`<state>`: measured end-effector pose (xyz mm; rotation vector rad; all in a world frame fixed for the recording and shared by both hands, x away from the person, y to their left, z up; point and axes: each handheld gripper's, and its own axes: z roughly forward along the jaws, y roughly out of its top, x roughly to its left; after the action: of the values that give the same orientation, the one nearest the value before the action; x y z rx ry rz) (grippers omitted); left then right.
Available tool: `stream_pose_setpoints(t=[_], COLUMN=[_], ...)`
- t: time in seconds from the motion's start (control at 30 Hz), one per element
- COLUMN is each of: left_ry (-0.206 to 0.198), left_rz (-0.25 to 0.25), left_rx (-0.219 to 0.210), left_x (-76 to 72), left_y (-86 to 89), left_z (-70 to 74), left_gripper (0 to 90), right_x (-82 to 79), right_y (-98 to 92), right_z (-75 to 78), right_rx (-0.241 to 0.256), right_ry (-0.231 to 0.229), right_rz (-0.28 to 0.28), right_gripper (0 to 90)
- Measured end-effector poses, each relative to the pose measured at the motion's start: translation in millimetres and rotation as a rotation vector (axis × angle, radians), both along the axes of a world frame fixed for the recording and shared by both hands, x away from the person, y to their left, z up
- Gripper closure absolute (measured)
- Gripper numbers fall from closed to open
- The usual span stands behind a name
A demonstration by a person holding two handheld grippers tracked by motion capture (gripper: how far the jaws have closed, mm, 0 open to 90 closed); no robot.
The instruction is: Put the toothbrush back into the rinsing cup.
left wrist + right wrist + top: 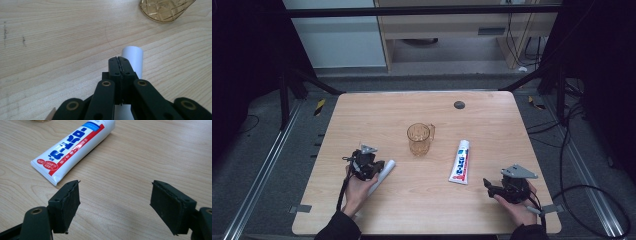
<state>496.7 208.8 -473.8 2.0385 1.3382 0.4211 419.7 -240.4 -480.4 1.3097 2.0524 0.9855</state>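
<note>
A white cylinder (384,173) lies on the wooden table (362,120) at the front left, partly under a person's left hand. My left gripper (378,165) sits over it. In the left gripper view the jaws of this gripper (121,60) are pressed together with nothing seen between the pads, and the white cylinder (133,58) sticks out from below and beyond them. A white, red and blue toothpaste tube (460,161) lies right of centre. My right gripper (488,184) is at the front right, open, with the tube (72,147) ahead and left of its gripper (115,197).
An amber glass mug (420,138) stands upright at the table's centre, and its patterned base (165,8) shows at the top of the left gripper view. A small dark disc (459,105) sits near the far edge. Cables run along the floor on the right.
</note>
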Motion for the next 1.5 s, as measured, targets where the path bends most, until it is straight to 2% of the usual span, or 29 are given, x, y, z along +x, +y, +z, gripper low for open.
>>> stream_pose_setpoints(t=[0.33, 1.03, 1.5], left_ry=[0.005, 0.008, 0.014], left_rz=[-0.03, -0.097, -0.125], left_rx=[-0.004, 0.003, 0.001], left_x=[-3.5, -17.1, -29.7], left_y=[-6.8, -23.4, -22.5], left_z=[-0.1, 1.7, 1.7], left_gripper=[90.0, 90.0, 90.0], right_x=[0.2, -0.5, -1.1], right_y=[-0.3, 0.0, -0.1], right_z=[-0.8, -0.5, -0.4], right_rx=[-0.007, -0.011, -0.009], right_ry=[0.014, 0.013, 0.013], right_rz=[-0.002, -0.001, -0.001], right_gripper=[23.3, 23.3, 23.3])
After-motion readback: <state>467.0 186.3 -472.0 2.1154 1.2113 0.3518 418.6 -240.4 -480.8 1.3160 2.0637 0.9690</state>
